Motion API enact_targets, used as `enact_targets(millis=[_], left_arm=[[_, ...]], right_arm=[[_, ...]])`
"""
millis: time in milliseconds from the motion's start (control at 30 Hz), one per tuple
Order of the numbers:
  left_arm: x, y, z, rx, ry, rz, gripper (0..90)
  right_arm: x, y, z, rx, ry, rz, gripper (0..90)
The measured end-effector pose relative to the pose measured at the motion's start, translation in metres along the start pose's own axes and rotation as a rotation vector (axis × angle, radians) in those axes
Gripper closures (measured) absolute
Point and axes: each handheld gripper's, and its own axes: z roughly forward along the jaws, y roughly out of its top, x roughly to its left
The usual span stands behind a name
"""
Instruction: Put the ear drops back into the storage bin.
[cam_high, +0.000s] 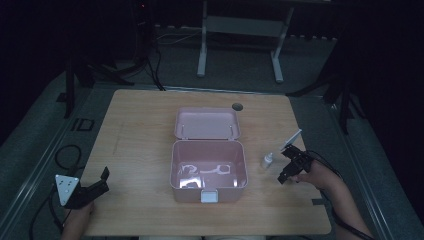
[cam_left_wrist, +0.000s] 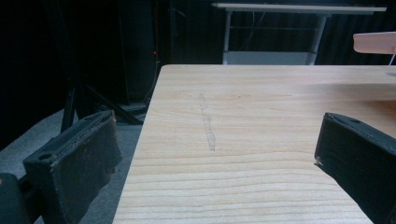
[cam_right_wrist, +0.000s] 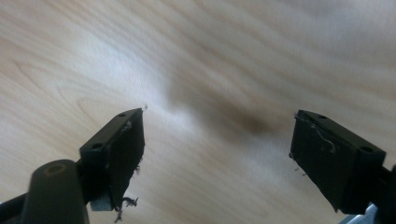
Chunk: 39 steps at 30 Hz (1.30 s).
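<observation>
An open pink box (cam_high: 242, 150) stands in the middle of the wooden table (cam_high: 140, 130), its lid (cam_high: 207, 123) folded back. White items (cam_high: 219, 169) lie inside it; I cannot tell what they are. A small clear bottle (cam_high: 268, 160) stands just right of the box. My right gripper (cam_high: 284, 165) hovers right beside the bottle, open. In the right gripper view its jaws (cam_right_wrist: 217, 135) stand wide over bare wood with nothing between them. My left gripper (cam_high: 104, 180) rests at the table's near left corner, open, and in its own view the gripper (cam_left_wrist: 215, 140) is empty.
A round cable hole (cam_high: 237, 106) sits at the table's far edge behind the lid. Cables (cam_high: 67, 155) trail on the floor at the left. A table frame (cam_high: 240, 30) stands beyond on dark floor. The pink lid's edge (cam_left_wrist: 376, 42) appears in the left gripper view.
</observation>
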Motion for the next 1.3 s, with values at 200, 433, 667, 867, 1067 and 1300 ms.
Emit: enact_targets(millis=[200, 433, 667, 867, 1067, 1300], left_arm=[[0.0, 0.0, 0.0, -0.001, -0.001, 0.001, 0.3], [0.0, 0.0, 0.0, 0.002, -0.004, 0.004, 0.3], [0.0, 0.0, 0.0, 0.001, -0.007, 0.004, 0.3], [0.0, 0.0, 0.0, -0.001, -0.009, 0.003, 0.4], [0.0, 0.0, 0.0, 0.001, -0.01, 0.003, 0.3], [0.0, 0.0, 0.0, 0.0, -0.009, 0.003, 0.3]], right_arm=[[0.005, 0.025, -0.006, -0.039, -0.012, -0.012, 19.0], [0.015, 0.05, -0.009, -0.05, -0.011, -0.051, 21.2], [0.023, 0.068, -0.005, -0.027, -0.028, -0.088, 24.8], [0.027, 0.075, 0.002, 0.002, -0.046, -0.117, 32.6], [0.029, 0.079, 0.009, 0.024, -0.079, -0.141, 39.3], [0.028, 0.082, 0.011, 0.032, -0.076, -0.156, 54.4]])
